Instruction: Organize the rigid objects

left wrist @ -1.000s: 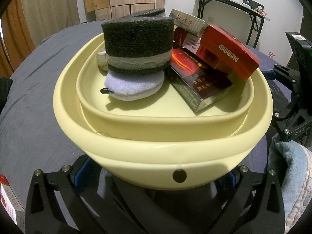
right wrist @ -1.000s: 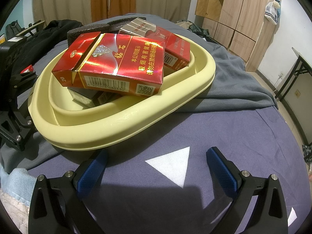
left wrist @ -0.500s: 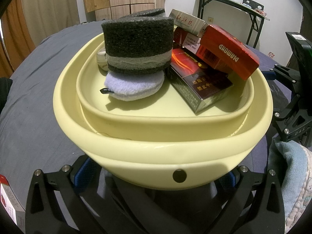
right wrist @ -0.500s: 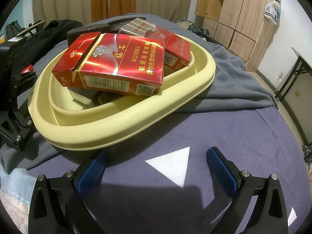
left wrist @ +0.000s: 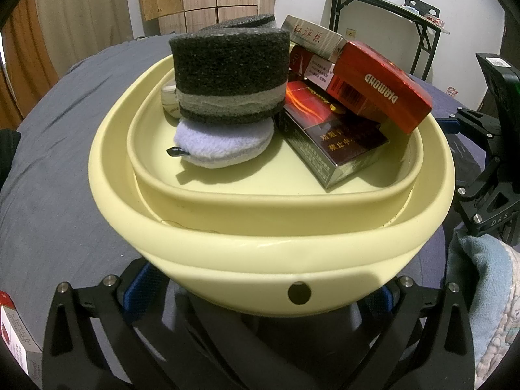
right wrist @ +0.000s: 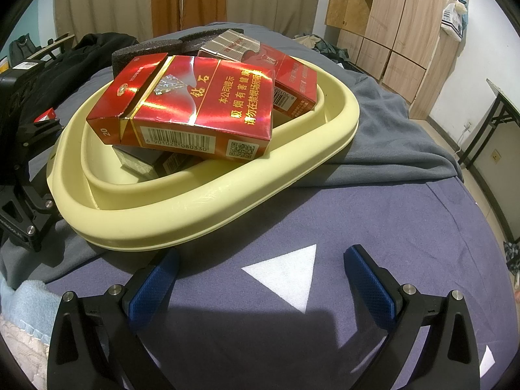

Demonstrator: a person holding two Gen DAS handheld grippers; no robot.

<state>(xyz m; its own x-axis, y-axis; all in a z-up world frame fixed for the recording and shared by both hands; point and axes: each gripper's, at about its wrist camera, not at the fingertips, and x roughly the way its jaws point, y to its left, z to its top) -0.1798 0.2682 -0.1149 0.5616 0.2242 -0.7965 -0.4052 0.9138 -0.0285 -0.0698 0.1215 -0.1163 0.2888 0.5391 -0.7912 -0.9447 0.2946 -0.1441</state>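
Note:
A pale yellow basin (left wrist: 269, 260) with a smaller yellow tray (left wrist: 260, 200) nested in it sits on the bed. In it lie a dark grey sponge block (left wrist: 230, 74), a pale blue round pad (left wrist: 224, 143) under it, and several cigarette packs: a red DIAMOND pack (left wrist: 380, 87), a dark maroon pack (left wrist: 331, 143) and a silver-white pack (left wrist: 312, 37). My left gripper (left wrist: 260, 292) is open, its jaws standing either side of the basin's near rim. My right gripper (right wrist: 260, 279) is open and empty over the blue bedsheet, just short of the basin (right wrist: 195, 214), with the red pack (right wrist: 195, 107) on top.
A loose red-and-white pack (left wrist: 13, 334) lies at the far left beside my left gripper. A light blue towel (left wrist: 477, 276) lies at the right. A grey blanket (right wrist: 390, 136) lies under the basin. A black folding table (left wrist: 383, 9) and wooden wardrobes (right wrist: 390, 16) stand behind.

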